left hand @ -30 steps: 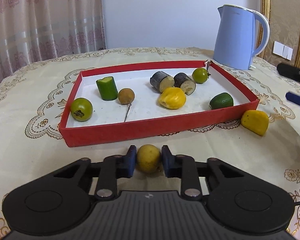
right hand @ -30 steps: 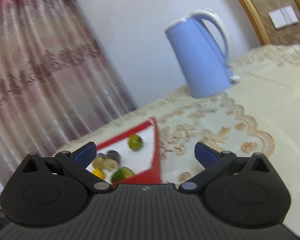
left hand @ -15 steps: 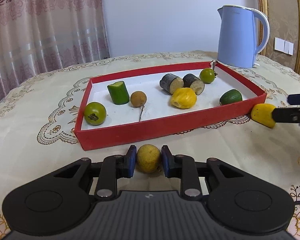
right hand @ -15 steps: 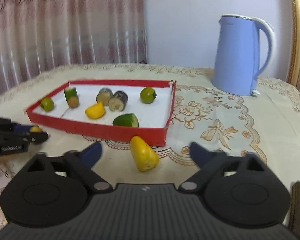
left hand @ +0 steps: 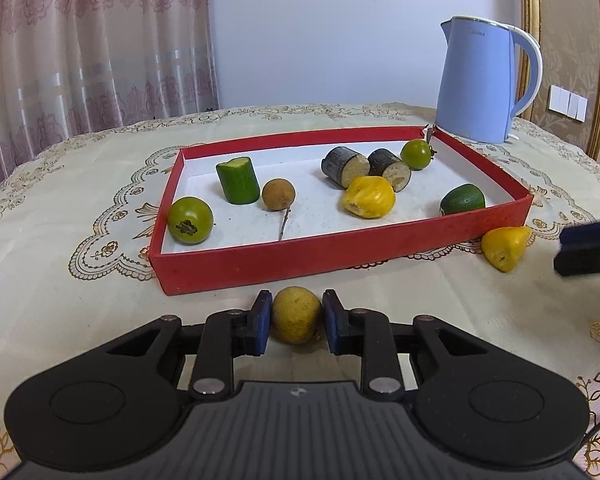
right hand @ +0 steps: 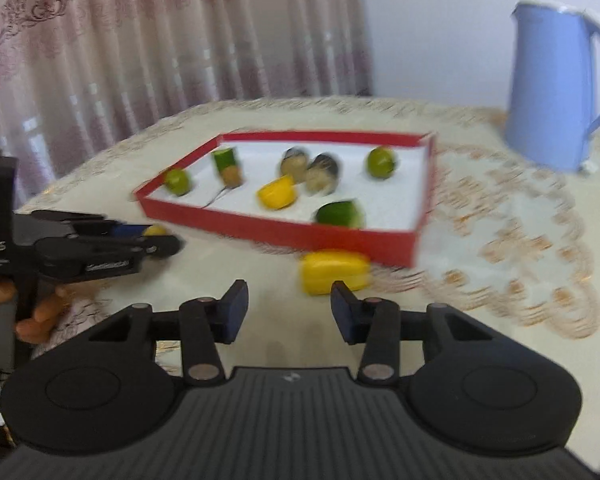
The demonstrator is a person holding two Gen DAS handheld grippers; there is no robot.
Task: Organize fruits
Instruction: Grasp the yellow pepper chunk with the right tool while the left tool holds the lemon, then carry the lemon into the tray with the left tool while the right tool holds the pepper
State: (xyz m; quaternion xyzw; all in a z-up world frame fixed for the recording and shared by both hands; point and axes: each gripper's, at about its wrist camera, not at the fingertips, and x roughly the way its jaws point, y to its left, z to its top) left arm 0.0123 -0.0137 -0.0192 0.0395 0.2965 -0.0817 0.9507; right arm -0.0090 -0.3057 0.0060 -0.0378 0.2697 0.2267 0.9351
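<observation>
My left gripper (left hand: 295, 316) is shut on a small round yellow fruit (left hand: 296, 314), just in front of the red tray (left hand: 340, 248). In the right wrist view that fruit (right hand: 155, 231) shows at the tip of the left gripper (right hand: 156, 244), left of the tray (right hand: 284, 232). A yellow fruit piece (left hand: 504, 246) lies on the cloth at the tray's near right corner. My right gripper (right hand: 289, 304) is closing, with nothing between its jaws. The yellow piece (right hand: 334, 272) lies just beyond its right fingertip, which overlaps its lower edge in the blurred view. The tray holds several fruit pieces.
A blue kettle (left hand: 480, 84) stands behind the tray's far right corner, also seen as kettle (right hand: 556, 88). A hand (right hand: 32, 316) holds the left gripper's handle. An embroidered cloth (left hand: 80, 208) covers the table. Curtains hang behind.
The right gripper's jaws have narrowed from wide apart, and its view has rolled level and swung onto the tray and the yellow piece. The left gripper keeps hold of its fruit.
</observation>
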